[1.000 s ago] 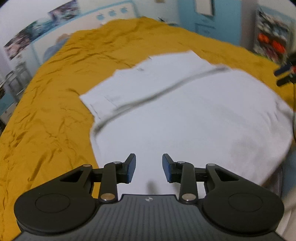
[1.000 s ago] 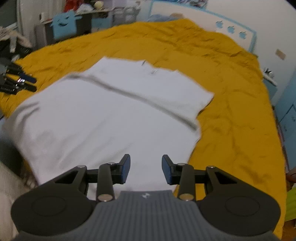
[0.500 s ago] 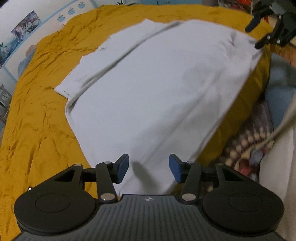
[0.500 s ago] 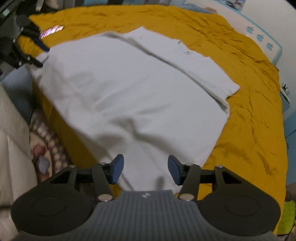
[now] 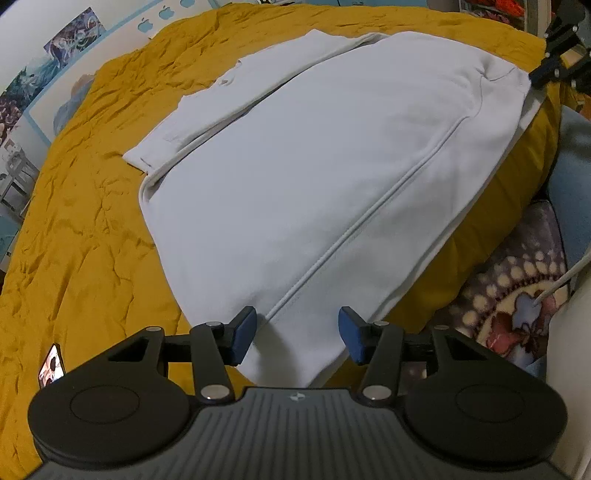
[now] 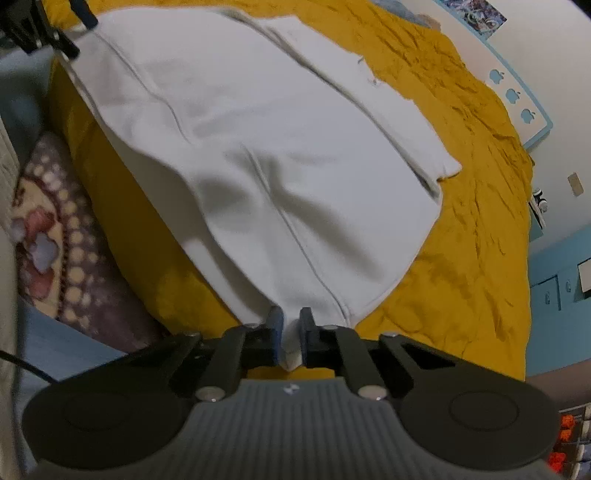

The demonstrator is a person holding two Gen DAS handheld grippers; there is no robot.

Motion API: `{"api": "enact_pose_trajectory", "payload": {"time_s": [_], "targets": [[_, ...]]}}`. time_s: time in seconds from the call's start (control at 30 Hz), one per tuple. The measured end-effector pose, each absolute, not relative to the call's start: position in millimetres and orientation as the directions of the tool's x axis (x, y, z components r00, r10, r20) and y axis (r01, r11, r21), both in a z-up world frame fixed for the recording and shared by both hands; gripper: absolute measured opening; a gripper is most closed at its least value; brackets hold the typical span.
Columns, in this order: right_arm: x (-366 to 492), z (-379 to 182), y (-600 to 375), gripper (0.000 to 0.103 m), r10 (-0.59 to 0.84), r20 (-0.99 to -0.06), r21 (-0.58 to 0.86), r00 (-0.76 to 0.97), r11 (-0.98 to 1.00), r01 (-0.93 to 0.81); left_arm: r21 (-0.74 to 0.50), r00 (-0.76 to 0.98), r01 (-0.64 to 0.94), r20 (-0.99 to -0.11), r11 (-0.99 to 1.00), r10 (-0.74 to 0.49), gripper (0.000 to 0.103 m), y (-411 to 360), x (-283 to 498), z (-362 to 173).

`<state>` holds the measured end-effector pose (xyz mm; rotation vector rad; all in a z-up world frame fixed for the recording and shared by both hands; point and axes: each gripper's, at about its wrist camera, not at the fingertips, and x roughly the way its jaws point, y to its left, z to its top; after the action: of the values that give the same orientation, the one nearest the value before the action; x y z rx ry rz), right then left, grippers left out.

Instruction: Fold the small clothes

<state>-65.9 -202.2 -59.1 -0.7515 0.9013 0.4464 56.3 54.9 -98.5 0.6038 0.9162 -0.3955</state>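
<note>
White cotton shirt [image 5: 295,177] lies flat on the mustard-yellow bed [image 5: 74,240], hem overhanging its near edge. Right gripper [image 6: 290,334] fingers pinch one hem corner; left gripper [image 5: 297,334] fingers spread around the other. Soft, limp, light: grip corners.

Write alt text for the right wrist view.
The right gripper is shut on a corner of a white garment, which lies spread over a mustard-yellow bedcover. At the top left, the dark left gripper hovers by the garment's far corner.
</note>
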Motion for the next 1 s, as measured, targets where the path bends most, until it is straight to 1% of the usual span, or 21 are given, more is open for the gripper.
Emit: {"api": "enact_pose_trajectory", "payload": {"time_s": [0.1, 0.17, 0.23, 0.27, 0.4, 0.5, 0.53, 0.57, 0.6, 0.63, 0.73, 0.8, 0.83, 0.87, 0.9, 0.93, 1.0], "targets": [[-67.0, -52.1, -213.5, 0.0, 0.007, -0.836, -0.403, 0.549, 0.671, -0.623, 0.314, 0.552, 0.552, -0.832, 0.773, -0.057, 0.061, 58.6, 57.2, -100.9], [-65.7, -50.2, -228.9, 0.0, 0.006, -0.852, -0.369, 0.524, 0.703, -0.607, 0.307, 0.551, 0.547, -0.832, 0.778, -0.059, 0.061, 61.2, 56.6, -101.7], [-64.7, -50.3, -237.7, 0.0, 0.036, -0.866, -0.314, 0.499, 0.738, -0.598, 0.303, 0.55, 0.549, -0.832, 0.779, -0.064, 0.061, 62.8, 56.3, -101.5], [-65.8, -52.1, -236.8, 0.0, 0.037, -0.87, -0.31, 0.492, 0.735, -0.604, 0.307, 0.55, 0.553, -0.833, 0.775, -0.063, 0.061, 62.5, 55.7, -101.1], [-69.6, -53.3, -228.3, 0.0, 0.035, -0.866, -0.33, 0.498, 0.71, -0.622, 0.342, 0.556, 0.595, -0.828, 0.728, -0.066, 0.061, 56.9, 46.5, -96.5], [-70.8, -47.6, -224.4, 0.001, 0.06, -0.855, -0.33, 0.516, 0.703, -0.63, 0.401, 0.58, 0.623, -0.813, 0.672, -0.052, 0.061, 52.0, 38.1, -97.5], [-70.6, -46.1, -222.7, 0.015, 0.072, -0.849, -0.332, 0.524, 0.698, -0.634, 0.425, 0.589, 0.632, -0.807, 0.648, -0.044, 0.061, 49.8, 35.6, -99.1], [-71.7, -44.1, -219.5, 0.037, 0.089, -0.842, -0.33, 0.532, 0.695, -0.639, 0.447, 0.596, 0.641, -0.802, 0.624, -0.038, 0.062, 46.9, 33.3, -101.3], [-71.9, -43.5, -217.1, 0.042, 0.108, -0.835, -0.326, 0.539, 0.692, -0.644, 0.463, 0.598, 0.651, -0.801, 0.601, -0.031, 0.063, 43.3, 31.4, -104.0], [-71.6, -43.7, -213.2, 0.045, 0.132, -0.833, -0.313, 0.537, 0.689, -0.654, 0.47, 0.595, 0.662, -0.803, 0.583, -0.027, 0.066, 40.3, 30.6, -106.7], [-69.3, -54.0, -198.5, 0.046, 0.152, -0.843, -0.307, 0.516, 0.652, -0.693, 0.465, 0.572, 0.697, -0.82, 0.546, -0.032, 0.072, 32.1, 28.0, -115.0], [-69.1, -63.5, -190.8, 0.047, 0.144, -0.851, -0.324, 0.505, 0.612, -0.721, 0.5, 0.584, 0.701, -0.812, 0.508, -0.007, 0.073, 26.5, 24.5, -123.3], [-68.7, -68.4, -187.7, 0.05, 0.134, -0.854, -0.336, 0.502, 0.594, -0.731, 0.536, 0.604, 0.697, -0.797, 0.477, 0.012, 0.073, 24.2, 21.7, -128.2], [-67.6, -72.9, -185.6, 0.057, 0.122, -0.856, -0.349, 0.503, 0.581, -0.735, 0.583, 0.636, 0.687, -0.771, 0.434, 0.03, 0.073, 21.6, 18.0, -134.6], [-65.8, -76.6, -185.3, 0.06, 0.113, -0.857, -0.357, 0.503, 0.574, -0.737, 0.638, 0.675, 0.669, -0.736, 0.382, 0.048, 0.074, 18.6, 14.0, -142.0], [-64.5, -79.8, -184.6, 0.062, 0.104, -0.859, -0.363, 0.502, 0.567, -0.739, 0.677, 0.703, 0.654, -0.709, 0.338, 0.061, 0.075, 16.6, 11.2, -148.7], [-63.0, -84.0, -184.0, 0.062, 0.094, -0.865, -0.367, 0.493, 0.552, -0.749, 0.708, 0.719, 0.647, -0.69, 0.283, 0.081, 0.082, 13.8, 8.4, -161.9]]}}
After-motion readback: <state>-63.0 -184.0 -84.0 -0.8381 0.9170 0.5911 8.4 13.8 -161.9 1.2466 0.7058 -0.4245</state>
